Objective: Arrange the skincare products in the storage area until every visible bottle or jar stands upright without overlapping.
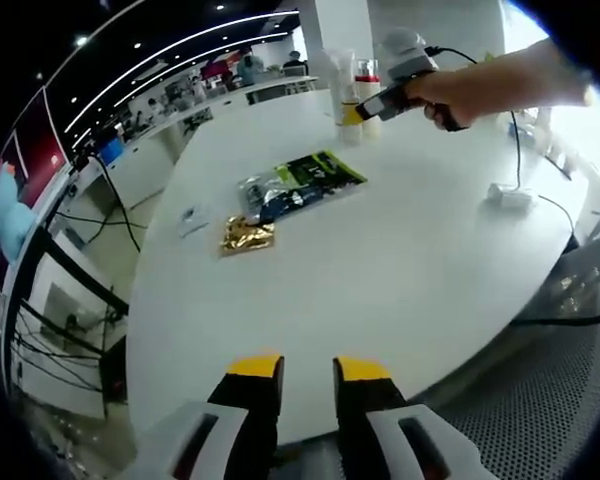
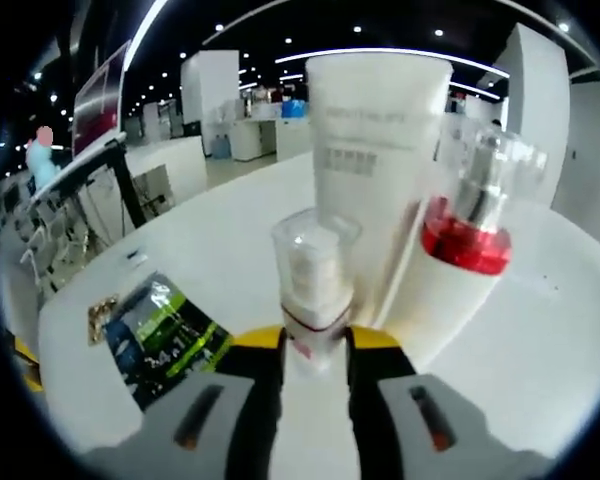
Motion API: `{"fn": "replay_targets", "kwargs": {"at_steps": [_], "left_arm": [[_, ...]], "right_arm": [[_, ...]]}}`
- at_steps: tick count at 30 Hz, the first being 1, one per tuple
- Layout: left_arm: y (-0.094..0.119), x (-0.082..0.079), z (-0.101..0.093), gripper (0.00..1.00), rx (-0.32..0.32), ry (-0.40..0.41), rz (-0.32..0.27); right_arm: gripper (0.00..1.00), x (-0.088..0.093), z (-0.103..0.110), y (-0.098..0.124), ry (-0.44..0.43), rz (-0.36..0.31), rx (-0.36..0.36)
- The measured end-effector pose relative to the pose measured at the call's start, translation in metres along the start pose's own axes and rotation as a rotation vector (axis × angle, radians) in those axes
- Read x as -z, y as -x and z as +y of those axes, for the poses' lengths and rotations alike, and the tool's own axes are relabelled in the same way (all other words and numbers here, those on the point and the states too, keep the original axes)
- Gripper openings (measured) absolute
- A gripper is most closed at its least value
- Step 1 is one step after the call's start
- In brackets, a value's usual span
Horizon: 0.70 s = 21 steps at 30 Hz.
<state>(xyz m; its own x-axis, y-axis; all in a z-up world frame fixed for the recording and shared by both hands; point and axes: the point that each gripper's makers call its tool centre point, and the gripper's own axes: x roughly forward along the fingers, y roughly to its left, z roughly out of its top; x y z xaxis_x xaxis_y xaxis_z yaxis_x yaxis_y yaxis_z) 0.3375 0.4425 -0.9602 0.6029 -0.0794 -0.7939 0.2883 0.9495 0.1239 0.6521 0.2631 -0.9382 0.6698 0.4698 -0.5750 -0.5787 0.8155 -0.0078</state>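
On the far side of the white table [image 1: 400,250], three skincare things stand close together. Up close in the right gripper view, the right gripper [image 2: 315,345] is clamped on a small pump bottle [image 2: 313,285] with a clear cap. That bottle stands up straight between the two yellow-tipped jaws. Just behind it stands a big white tube [image 2: 375,170]. Beside the tube stands a bottle with a red ring [image 2: 465,250] and a clear top. All three look upright. They sit very near each other, and I cannot tell if they touch.

From the left gripper view, a hand [image 1: 450,95] holds the right gripper by those same bottles at the far edge. Nearer the middle of the table lie some flat packs: a green and black pack [image 1: 300,182] and a small gold pack [image 1: 246,236]. They lie flat, well apart from the bottles.

I think the task is nearly done, since every bottle I can see stands up. What may be left is to let go of the small bottle and make sure none crowd each other.

The left gripper [image 1: 308,368] holds nothing; its jaws stand a little apart over the near edge of the table.

The tube has gray printed lines, but they are too blurry to read. The green pack has writing too, also too small to read.
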Motion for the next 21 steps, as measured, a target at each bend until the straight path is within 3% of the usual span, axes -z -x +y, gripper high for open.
{"fn": "replay_targets", "kwargs": {"at_steps": [21], "left_arm": [[-0.0001,0.0009,0.0004,0.21,0.000,-0.006,0.003]], "right_arm": [[0.27,0.0052,0.0034,-0.0007,0.000,0.028,-0.034]]}}
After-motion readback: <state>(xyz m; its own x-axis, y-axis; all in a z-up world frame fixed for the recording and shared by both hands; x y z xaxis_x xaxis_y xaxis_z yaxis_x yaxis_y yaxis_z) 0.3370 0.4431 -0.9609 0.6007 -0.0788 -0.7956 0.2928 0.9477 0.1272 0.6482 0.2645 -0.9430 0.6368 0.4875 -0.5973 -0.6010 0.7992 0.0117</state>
